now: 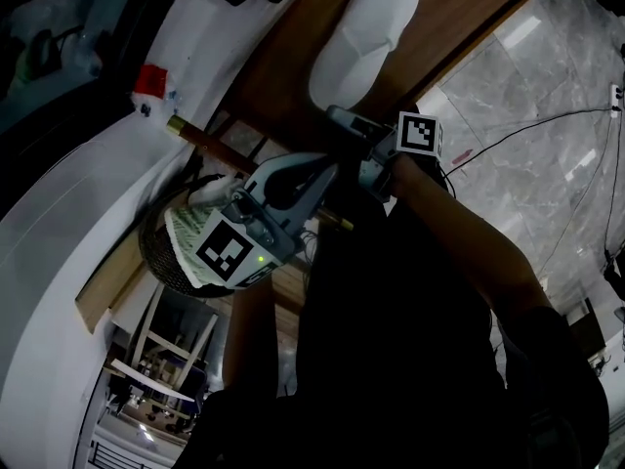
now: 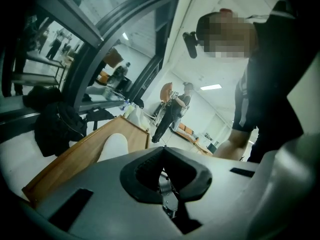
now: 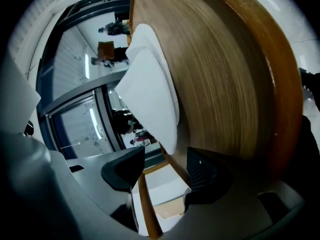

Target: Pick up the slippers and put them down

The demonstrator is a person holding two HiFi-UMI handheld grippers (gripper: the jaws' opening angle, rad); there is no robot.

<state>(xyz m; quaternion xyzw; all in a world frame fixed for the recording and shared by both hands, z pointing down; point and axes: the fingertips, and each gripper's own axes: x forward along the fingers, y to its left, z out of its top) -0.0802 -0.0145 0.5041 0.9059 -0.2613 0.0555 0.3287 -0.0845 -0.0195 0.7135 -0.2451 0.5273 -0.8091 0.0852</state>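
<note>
A white slipper (image 1: 363,37) lies on a brown wooden table top (image 1: 283,76) at the top of the head view. My right gripper (image 1: 342,117) reaches to its near end. In the right gripper view the slipper (image 3: 150,94) rests against the wood (image 3: 230,84), its near tip just ahead of the right gripper (image 3: 165,171). Those jaws stand wide open and the pads do not touch it. My left gripper (image 1: 317,174) hangs lower, off the table's edge. In its own view the left gripper (image 2: 162,171) is shut on nothing, with the slipper (image 2: 112,146) beyond.
A dark mesh basket (image 1: 161,257) holding printed paper stands below the table's near edge. A white curved surface (image 1: 59,223) fills the left. Grey marble floor (image 1: 547,96) with a thin cable (image 1: 532,125) lies at right. Dark bags (image 2: 55,124) and people (image 2: 170,111) are in the background.
</note>
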